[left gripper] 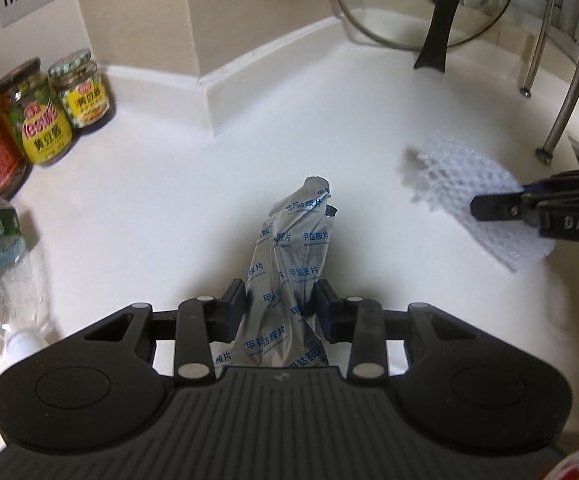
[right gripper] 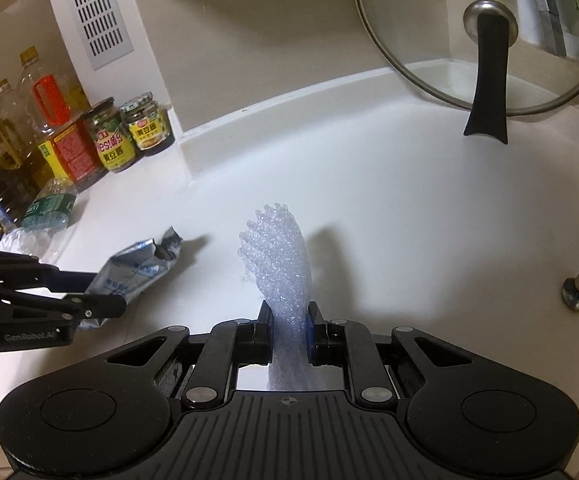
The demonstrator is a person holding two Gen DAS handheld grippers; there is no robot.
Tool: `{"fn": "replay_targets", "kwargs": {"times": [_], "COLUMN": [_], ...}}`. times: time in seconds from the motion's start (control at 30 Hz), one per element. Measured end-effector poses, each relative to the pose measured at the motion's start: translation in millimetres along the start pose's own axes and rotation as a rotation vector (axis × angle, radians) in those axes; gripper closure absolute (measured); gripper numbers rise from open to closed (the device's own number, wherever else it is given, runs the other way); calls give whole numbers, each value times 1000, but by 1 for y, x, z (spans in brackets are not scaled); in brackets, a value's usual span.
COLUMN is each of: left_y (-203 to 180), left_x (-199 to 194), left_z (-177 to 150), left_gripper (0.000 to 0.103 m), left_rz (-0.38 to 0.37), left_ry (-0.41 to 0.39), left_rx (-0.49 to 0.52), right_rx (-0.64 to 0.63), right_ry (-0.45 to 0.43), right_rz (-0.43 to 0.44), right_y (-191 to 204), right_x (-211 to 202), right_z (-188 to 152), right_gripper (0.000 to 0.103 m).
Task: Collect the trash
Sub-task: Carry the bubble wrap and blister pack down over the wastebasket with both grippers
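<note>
Left claw: my left gripper (left gripper: 281, 304) is pinched onto a crumpled silver foil pill wrapper (left gripper: 289, 256) printed with blue characters; both pads press into its sides.
Right claw: my right gripper (right gripper: 288, 330) is squeezed nearly together on a strip of white foam netting (right gripper: 279, 256), the pads biting its lower end.
Where the trash is: both pieces are off the white countertop (right gripper: 389, 208), each casting its own shadow on it, and each juts forward out of its jaws.
Long axes: the wrapper runs straight ahead along my left fingers, its torn tip farthest from me; the netting stands the same way from my right fingers and fans out at the far end.
Side by side: seen from the left wrist, my right claw and its netting sit off to the right, well apart from the wrapper; no contact between the two loads.
Left on the counter: a crushed clear water bottle (right gripper: 45, 210) with a green label lies near the jars (right gripper: 129, 136), on the left claw's side, so I judge that hand the nearer one for it, once emptied.
Edges: backsplash corner (left gripper: 209, 96) ahead, glass pot lid (right gripper: 485, 40) leaning at the back right, metal rack legs (left gripper: 569, 92) at the far right.
Open room: bare counter between and in front of both claws; no bin in view, so which way to carry I cannot tell.
</note>
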State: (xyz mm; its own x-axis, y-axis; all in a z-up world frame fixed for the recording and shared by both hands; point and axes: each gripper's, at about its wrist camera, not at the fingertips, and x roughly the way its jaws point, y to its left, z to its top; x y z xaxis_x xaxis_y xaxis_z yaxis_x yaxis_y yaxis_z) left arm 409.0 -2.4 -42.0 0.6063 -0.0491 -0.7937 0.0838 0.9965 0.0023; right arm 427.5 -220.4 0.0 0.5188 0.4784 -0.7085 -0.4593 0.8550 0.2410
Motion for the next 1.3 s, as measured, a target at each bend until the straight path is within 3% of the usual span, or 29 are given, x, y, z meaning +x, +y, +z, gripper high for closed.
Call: {"fn": "replay_targets", "kwargs": {"times": [0.23,0.4,0.73,1.07,1.3], "left_y": [7,11,17,18,19], "left_x": [0,5,-16,-87,-138], "left_z": [-1,0,-9,-61,-118], "left_gripper": [68,61,67,67,67], "left_rz": [-33,-46,-84,-121,-141], "left_ry": [-15,-13,-43,-104,-117], "left_rx": [-12,-16,-74,-184,-202], "right_rx": [1,13,21,7,9], "right_ry": [7,-6,-30,-56,-42], "right_rz": [-5,-18,-26,16,42], "right_y": [8,6,15,66,114], "right_x": [-6,-11,-24,-53,-81], "right_z": [-5,-5,-7,-26,-69], "right_gripper": [88,88,88,88,88]}}
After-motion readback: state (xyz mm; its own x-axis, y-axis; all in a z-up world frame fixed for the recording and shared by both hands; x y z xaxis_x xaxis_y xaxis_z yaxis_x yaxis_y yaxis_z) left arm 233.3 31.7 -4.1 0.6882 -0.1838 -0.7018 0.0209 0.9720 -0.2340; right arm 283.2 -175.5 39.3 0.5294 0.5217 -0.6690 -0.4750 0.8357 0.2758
